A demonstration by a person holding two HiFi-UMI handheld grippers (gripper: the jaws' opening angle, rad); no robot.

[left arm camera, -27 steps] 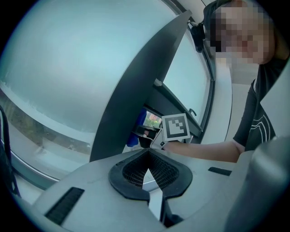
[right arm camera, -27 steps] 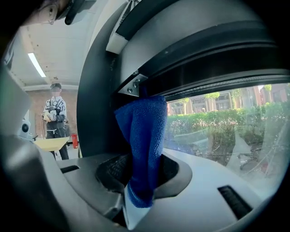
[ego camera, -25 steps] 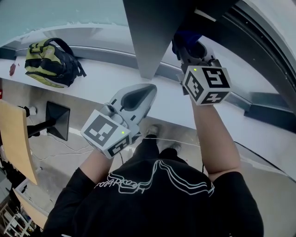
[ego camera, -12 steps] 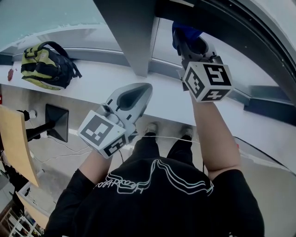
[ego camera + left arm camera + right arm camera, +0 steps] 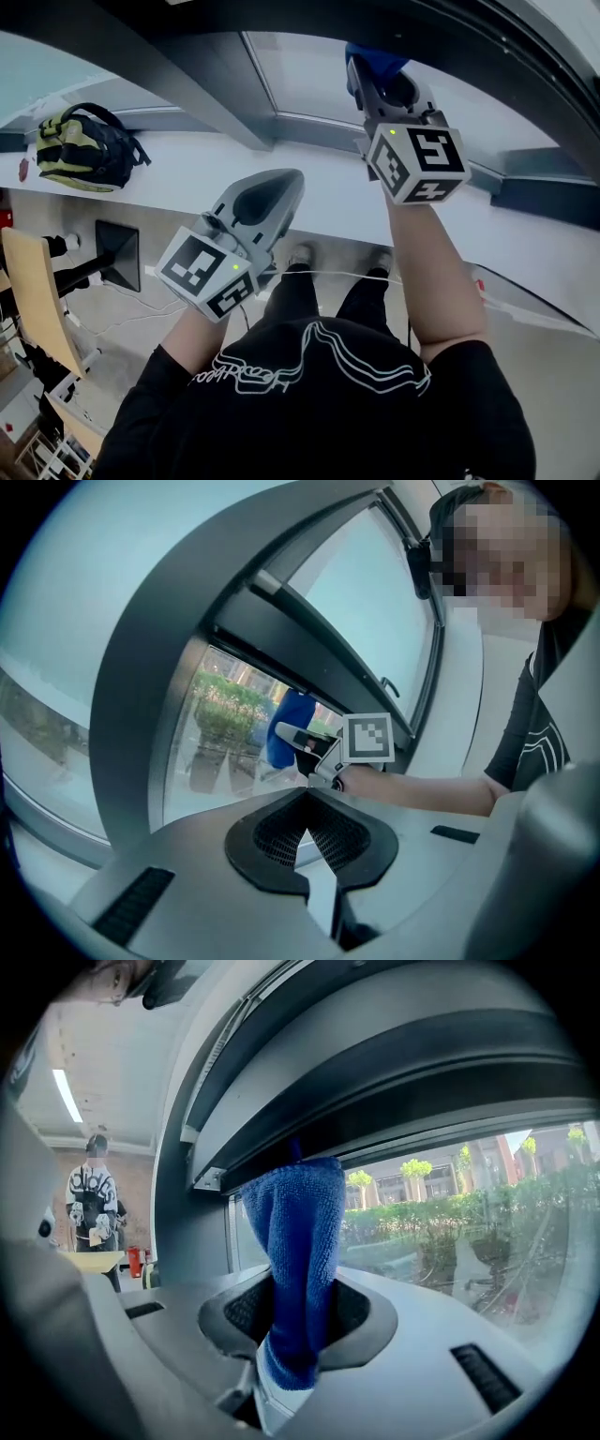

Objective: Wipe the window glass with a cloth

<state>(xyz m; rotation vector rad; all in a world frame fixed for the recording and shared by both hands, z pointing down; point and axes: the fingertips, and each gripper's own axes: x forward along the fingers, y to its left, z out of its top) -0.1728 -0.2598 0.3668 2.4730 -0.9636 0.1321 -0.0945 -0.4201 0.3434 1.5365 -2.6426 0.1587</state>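
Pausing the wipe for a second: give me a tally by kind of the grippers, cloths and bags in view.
grippers: 2, the left gripper and the right gripper
blue cloth: 1, clamped in the right gripper
backpack: 1, on the sill
Total: 4

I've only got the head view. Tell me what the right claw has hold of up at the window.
Observer: The right claw is shut on a blue cloth, which stands up from the jaws towards the dark frame.
Operator: Now report the left claw.
Observer: The left claw is shut, with nothing between its jaws.
Operator: Describe what's beyond the pane.
Observer: Green hedges show through the window glass.
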